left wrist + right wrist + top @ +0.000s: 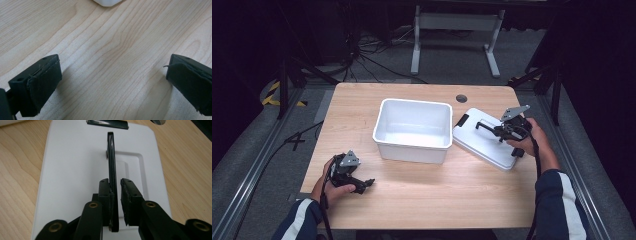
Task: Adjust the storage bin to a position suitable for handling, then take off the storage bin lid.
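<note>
While the right tongs [115, 202] straddle the lid's raised black handle [111, 162], their jaws stand nearly together on it: one pad touches, the other shows a thin gap. Not yet a firm clamp, by my reading. White lid [484, 145] lies flat on the table [427, 200], just right of the open white bin [413, 131], near its wall. Left tongs [112, 82] rest low over bare wood at the near left, jaws wide apart, holding nothing.

Likely step: lift lid onto bin. To do it well, close fully on the handle's middle so the lid hangs level, raise straight up before moving across, then match corners to the bin rim. Left tongs could steady the bin wall. Off-centre grip risks tilt.
</note>
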A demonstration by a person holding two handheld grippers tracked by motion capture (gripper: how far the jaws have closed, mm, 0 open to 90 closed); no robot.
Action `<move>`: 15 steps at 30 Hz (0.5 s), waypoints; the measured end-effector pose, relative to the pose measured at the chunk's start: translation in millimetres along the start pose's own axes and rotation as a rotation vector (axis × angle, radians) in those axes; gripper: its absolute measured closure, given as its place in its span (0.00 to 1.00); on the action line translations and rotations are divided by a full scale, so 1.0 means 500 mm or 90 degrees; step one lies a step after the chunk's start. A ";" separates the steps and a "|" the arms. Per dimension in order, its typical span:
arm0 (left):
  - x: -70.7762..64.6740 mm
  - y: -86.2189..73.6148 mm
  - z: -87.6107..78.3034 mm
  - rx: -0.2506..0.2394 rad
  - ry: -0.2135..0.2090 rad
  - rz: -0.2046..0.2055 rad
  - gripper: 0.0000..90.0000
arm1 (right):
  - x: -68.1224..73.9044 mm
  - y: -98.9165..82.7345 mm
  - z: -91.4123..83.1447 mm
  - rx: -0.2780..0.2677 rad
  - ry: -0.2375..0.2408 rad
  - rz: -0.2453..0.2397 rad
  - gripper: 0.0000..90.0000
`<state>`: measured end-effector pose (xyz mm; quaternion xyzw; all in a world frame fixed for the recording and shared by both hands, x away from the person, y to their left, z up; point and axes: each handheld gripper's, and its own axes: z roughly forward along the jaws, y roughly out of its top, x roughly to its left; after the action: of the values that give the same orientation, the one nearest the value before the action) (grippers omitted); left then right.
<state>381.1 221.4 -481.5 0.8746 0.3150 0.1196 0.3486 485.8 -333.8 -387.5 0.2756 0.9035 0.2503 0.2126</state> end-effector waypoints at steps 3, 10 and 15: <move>-0.001 -0.001 -0.001 0.001 -0.001 -0.001 0.01 | 0.002 0.009 -0.007 -0.011 0.000 0.005 0.84; 0.000 -0.001 -0.001 0.001 -0.001 -0.001 0.01 | 0.017 0.025 -0.015 -0.021 0.015 0.009 0.75; 0.000 0.000 -0.001 0.002 -0.003 0.000 0.01 | 0.024 0.031 -0.024 -0.033 0.017 0.015 0.69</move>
<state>380.9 221.7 -481.5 0.8753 0.3145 0.1175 0.3481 476.5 -319.3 -372.2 0.2771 0.8961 0.2800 0.2045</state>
